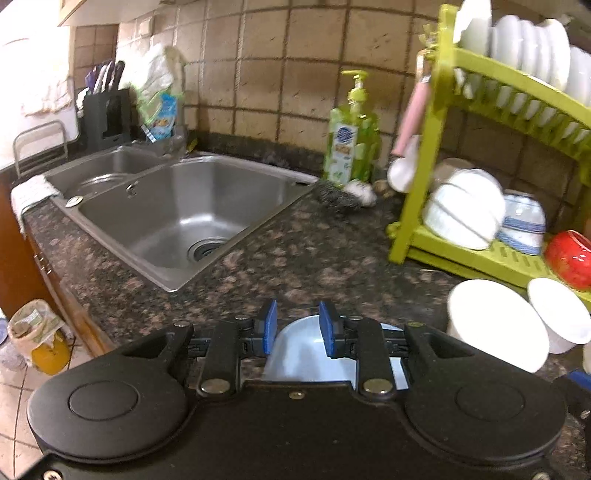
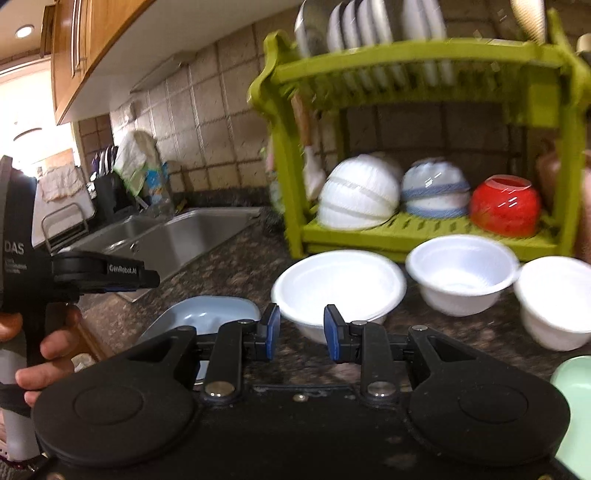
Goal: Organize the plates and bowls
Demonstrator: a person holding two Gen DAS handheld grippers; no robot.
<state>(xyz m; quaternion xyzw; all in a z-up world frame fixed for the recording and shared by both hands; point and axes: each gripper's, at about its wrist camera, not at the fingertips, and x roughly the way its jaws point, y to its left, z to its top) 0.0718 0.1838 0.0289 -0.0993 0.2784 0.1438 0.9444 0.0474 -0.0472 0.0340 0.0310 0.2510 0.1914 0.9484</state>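
A light blue dish (image 1: pixel 306 354) lies on the dark granite counter (image 1: pixel 295 254) just below my left gripper (image 1: pixel 298 328), which is open with nothing between its blue pads. In the right wrist view the same blue dish (image 2: pixel 207 317) sits left of my right gripper (image 2: pixel 301 330), also open and empty, close in front of a white bowl (image 2: pixel 338 286). Two more white bowls (image 2: pixel 461 273) (image 2: pixel 557 299) stand to its right. The green dish rack (image 2: pixel 413 70) holds white plates (image 2: pixel 369 26) on top and white (image 2: pixel 358 194), blue-striped (image 2: pixel 434 190) and red bowls (image 2: pixel 504 205) below.
A steel double sink (image 1: pixel 184 206) is set in the counter to the left, with a knife block (image 1: pixel 105 110) behind it. A green soap bottle (image 1: pixel 351 136) and a scrubber (image 1: pixel 343 197) stand beside the rack. A pale green dish (image 2: pixel 576 391) shows at far right. A hand (image 2: pixel 48 354) holds the left gripper.
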